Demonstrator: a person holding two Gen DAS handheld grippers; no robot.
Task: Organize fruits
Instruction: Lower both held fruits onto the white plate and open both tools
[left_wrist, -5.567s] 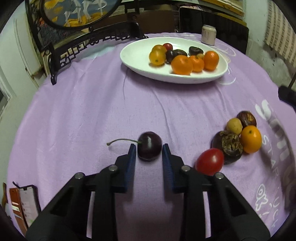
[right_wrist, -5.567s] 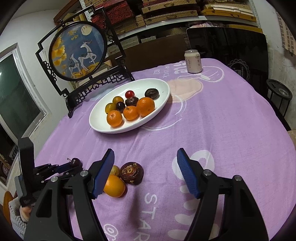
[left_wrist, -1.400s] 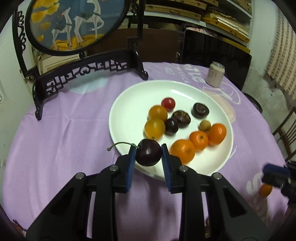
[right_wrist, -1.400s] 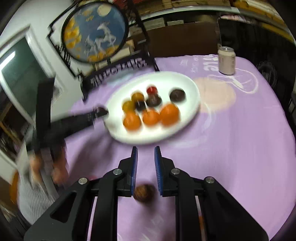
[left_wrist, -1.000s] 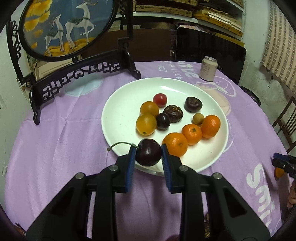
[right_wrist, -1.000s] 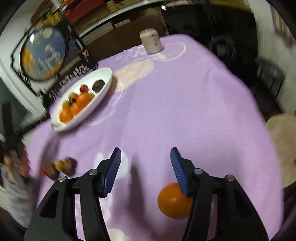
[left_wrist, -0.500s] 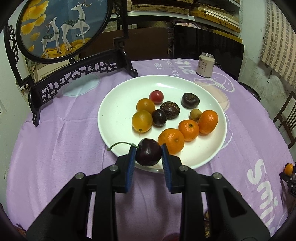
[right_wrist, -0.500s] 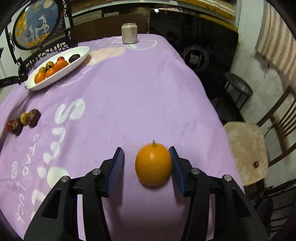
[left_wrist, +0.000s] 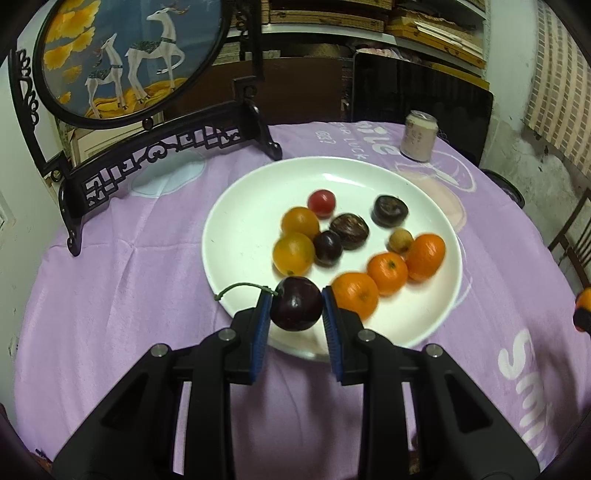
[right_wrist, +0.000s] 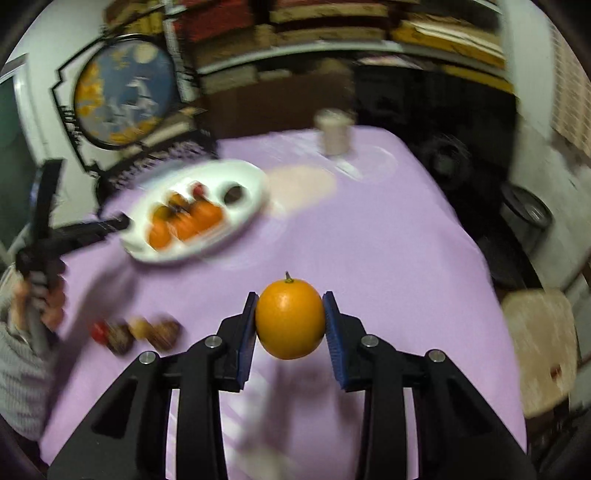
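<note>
Right wrist: orange (stemmed) between closing tongs

wrist views angled down, sharing plate

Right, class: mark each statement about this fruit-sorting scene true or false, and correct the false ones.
1. The left gripper holds a dark cherry with a green stem. True.
2. The right gripper holds a red tomato. False: an orange sits between its closing jaws.
3. The plate is empty. False: it holds about ten fruits.
4. A can stands upright beyond the plate. True.
5. All fruit is off the cloth. False: a small cluster lies on it.
</note>
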